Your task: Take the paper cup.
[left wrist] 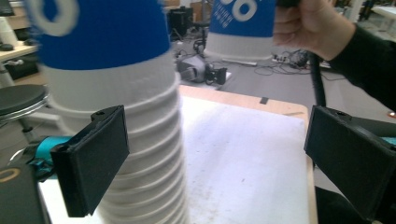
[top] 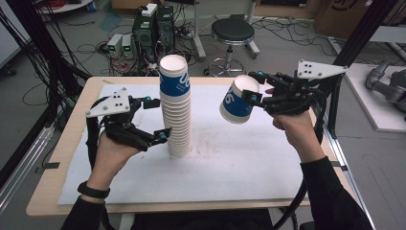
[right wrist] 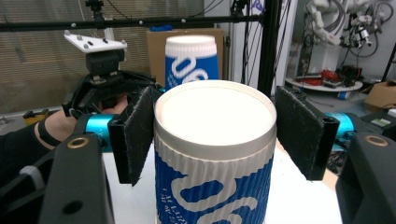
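Observation:
A tall stack of blue-and-white ribbed paper cups (top: 176, 105) stands upright on the white mat. My left gripper (top: 158, 120) is open just left of the stack's lower half, jaws wide. In the left gripper view the stack (left wrist: 140, 140) rises behind the left jaw and partly into the gap. My right gripper (top: 253, 87) is shut on a single matching cup (top: 238, 100), held tilted in the air to the right of the stack's top. In the right gripper view that cup (right wrist: 215, 154) sits between the two pads, with the stack (right wrist: 191, 60) behind it.
A white mat (top: 249, 163) covers most of the wooden table (top: 72, 139). Beyond the far edge stand a black stool (top: 233, 31) and computer boxes (top: 153, 28) among floor cables. A black frame post (top: 354, 43) rises at the right.

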`<action>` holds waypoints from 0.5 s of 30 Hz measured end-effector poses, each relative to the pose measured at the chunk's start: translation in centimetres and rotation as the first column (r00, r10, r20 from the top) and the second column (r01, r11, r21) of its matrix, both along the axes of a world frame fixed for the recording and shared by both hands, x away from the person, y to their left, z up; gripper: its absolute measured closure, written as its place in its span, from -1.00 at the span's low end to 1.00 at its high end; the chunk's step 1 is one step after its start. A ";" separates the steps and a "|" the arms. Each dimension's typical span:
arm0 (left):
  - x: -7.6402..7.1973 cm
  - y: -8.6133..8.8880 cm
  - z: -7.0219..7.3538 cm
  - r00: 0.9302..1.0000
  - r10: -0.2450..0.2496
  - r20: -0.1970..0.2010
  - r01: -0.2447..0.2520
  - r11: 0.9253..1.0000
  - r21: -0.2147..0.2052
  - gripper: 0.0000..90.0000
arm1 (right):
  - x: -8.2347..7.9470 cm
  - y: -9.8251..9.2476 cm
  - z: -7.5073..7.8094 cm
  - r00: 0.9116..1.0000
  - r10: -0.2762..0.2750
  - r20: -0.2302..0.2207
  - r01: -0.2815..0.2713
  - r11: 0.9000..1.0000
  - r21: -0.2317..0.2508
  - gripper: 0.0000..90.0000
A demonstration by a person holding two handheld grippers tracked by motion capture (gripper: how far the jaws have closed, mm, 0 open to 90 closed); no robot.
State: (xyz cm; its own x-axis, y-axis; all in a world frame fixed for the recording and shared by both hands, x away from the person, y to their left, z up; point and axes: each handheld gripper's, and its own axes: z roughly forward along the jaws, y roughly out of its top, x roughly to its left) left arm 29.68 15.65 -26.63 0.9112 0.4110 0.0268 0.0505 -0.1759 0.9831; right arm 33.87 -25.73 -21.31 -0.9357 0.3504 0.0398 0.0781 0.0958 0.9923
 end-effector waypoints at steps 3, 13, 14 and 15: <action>-0.4 -0.5 -0.3 1.000 -0.016 0.004 0.016 1.000 0.000 -0.85 | -0.2 -0.1 -0.6 1.000 0.004 -0.006 -0.004 1.000 0.001 -0.29; -1.8 -1.9 -0.9 0.998 -0.063 0.014 0.063 0.998 0.010 -0.85 | -1.4 -0.4 -3.1 0.999 0.032 -0.027 -0.032 0.999 0.002 -0.29; -1.9 -2.2 -0.9 0.998 -0.067 0.014 0.067 0.998 0.008 -0.85 | -1.5 -0.4 -3.6 0.999 0.038 -0.034 -0.037 0.999 0.002 -0.29; -1.9 -2.4 -1.0 0.997 -0.074 0.014 0.074 0.997 0.010 -0.85 | -1.5 -0.4 -3.6 0.999 0.038 -0.034 -0.037 0.999 0.002 -0.29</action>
